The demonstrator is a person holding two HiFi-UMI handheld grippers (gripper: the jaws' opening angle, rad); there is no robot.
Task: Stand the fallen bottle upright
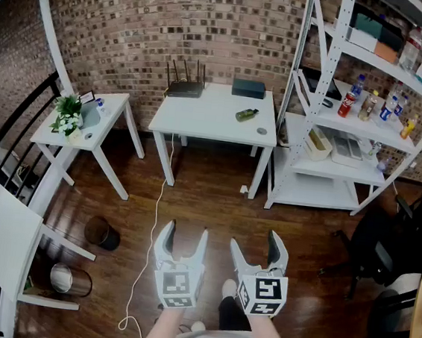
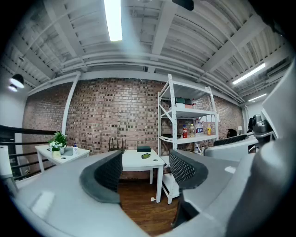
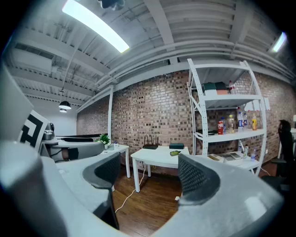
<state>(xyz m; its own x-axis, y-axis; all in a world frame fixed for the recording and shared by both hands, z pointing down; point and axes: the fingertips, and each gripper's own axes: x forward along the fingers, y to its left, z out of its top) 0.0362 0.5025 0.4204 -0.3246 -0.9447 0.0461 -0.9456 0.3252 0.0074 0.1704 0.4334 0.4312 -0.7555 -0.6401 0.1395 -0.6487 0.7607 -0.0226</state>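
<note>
A small green bottle [image 1: 246,115] lies on its side on the white table [image 1: 201,118] against the brick wall; it also shows as the bottle [image 2: 146,156] and the bottle [image 3: 174,153] in the two gripper views. My left gripper [image 1: 180,237] and right gripper [image 1: 255,246] hover side by side over the wooden floor, well short of the table. Both stand open with nothing between their jaws. A small round lid [image 1: 261,131] rests near the table's right edge.
A black router [image 1: 184,87] and a dark box [image 1: 248,89] sit at the table's back. A white shelf unit [image 1: 350,127] with bottles stands to the right, a small side table [image 1: 87,133] with a plant at left. Two bins [image 1: 101,232] and a cable lie on the floor.
</note>
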